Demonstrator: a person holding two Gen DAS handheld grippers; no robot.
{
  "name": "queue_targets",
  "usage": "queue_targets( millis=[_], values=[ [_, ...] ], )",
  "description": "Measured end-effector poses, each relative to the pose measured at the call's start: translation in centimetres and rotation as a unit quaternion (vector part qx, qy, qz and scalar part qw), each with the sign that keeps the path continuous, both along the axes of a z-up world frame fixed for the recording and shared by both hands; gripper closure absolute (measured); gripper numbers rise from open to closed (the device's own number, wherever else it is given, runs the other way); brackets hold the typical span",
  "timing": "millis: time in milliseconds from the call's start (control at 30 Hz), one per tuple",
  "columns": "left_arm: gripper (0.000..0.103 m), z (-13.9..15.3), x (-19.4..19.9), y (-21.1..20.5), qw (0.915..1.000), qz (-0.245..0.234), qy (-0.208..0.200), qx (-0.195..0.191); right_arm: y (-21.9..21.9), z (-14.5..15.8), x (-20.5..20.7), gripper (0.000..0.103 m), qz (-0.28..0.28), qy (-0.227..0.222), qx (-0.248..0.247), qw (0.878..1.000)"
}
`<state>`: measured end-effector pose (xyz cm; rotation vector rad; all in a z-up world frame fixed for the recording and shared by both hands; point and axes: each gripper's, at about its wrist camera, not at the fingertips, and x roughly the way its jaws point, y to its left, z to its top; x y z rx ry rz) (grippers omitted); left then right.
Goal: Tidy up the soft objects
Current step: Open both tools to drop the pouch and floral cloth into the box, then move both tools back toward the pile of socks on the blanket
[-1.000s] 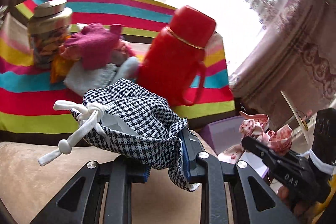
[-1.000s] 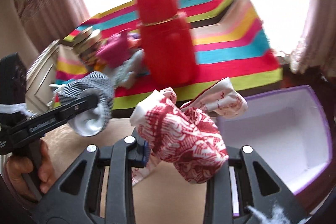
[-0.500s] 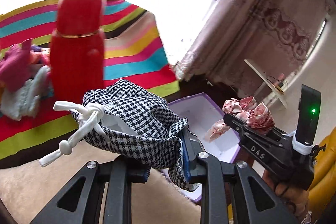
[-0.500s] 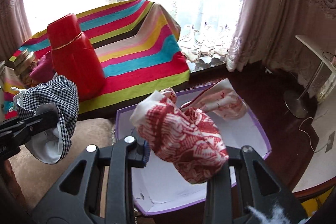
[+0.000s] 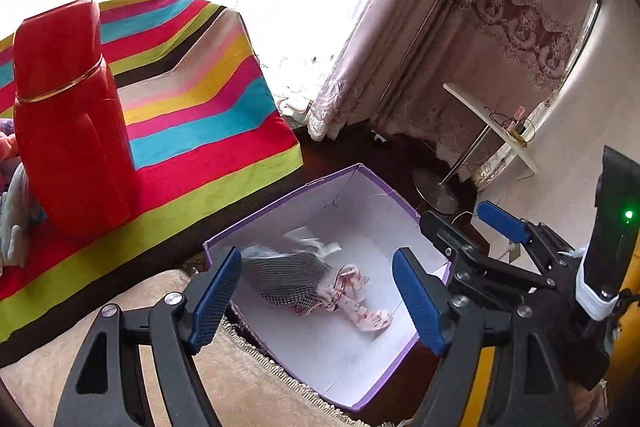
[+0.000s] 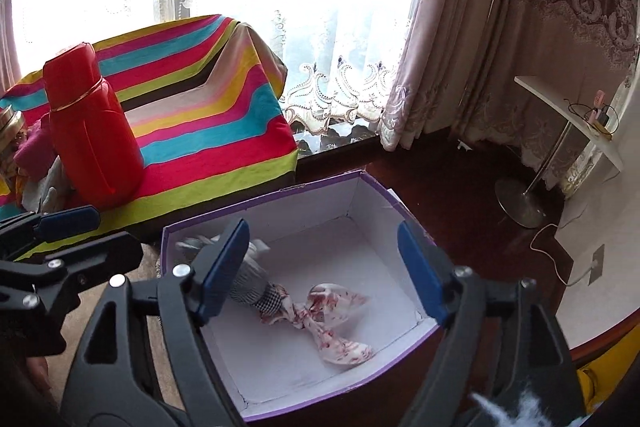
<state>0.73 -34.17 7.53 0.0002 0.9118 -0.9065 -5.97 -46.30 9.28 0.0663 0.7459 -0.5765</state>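
Both pouches have dropped from the tongs into the box: checked pouch touching red pouch. Left tongs and right tongs are opening, nothing between them. Lift clear before fetching the soft things by the flask.

Two cloth pouches, one houndstooth and one red-printed, lie in one purple box; one red thermos stands nearby.

No lettering, label, brand or number can be read anywhere in either view; the only sign is a small green indicator light glowing on a black device.
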Motion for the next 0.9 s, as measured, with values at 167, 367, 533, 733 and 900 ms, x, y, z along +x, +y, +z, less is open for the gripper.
queue_targets(
  millis=[167, 367, 533, 733, 900],
  values=[
    [0.025, 0.4, 0.5, 1.4, 0.9999, 0.011, 0.002, -0.010, 0.2, -0.4, 0.0, 0.024, 0.002, 0.004, 0.001, 1.000],
    [0.025, 1.1, 0.8, 3.3, 0.9993, 0.031, -0.014, -0.013, 0.8, -0.2, 0.2, 0.023, 0.006, 0.004, -0.002, 1.000],
    [0.025, 1.5, 1.0, 5.0, 0.9985, 0.044, -0.026, -0.018, 1.7, -0.2, 0.6, 0.023, 0.016, 0.008, -0.008, 1.000],
    [0.025, 1.5, 1.1, 7.3, 0.9971, 0.062, -0.043, -0.013, 2.8, -0.2, 1.0, 0.023, 0.023, 0.013, -0.022, 0.999],
    [0.025, 1.4, 1.4, 9.2, 0.9957, 0.078, -0.050, -0.009, 4.1, -0.1, 1.4, 0.022, 0.037, 0.016, -0.024, 0.999]
  ],
)
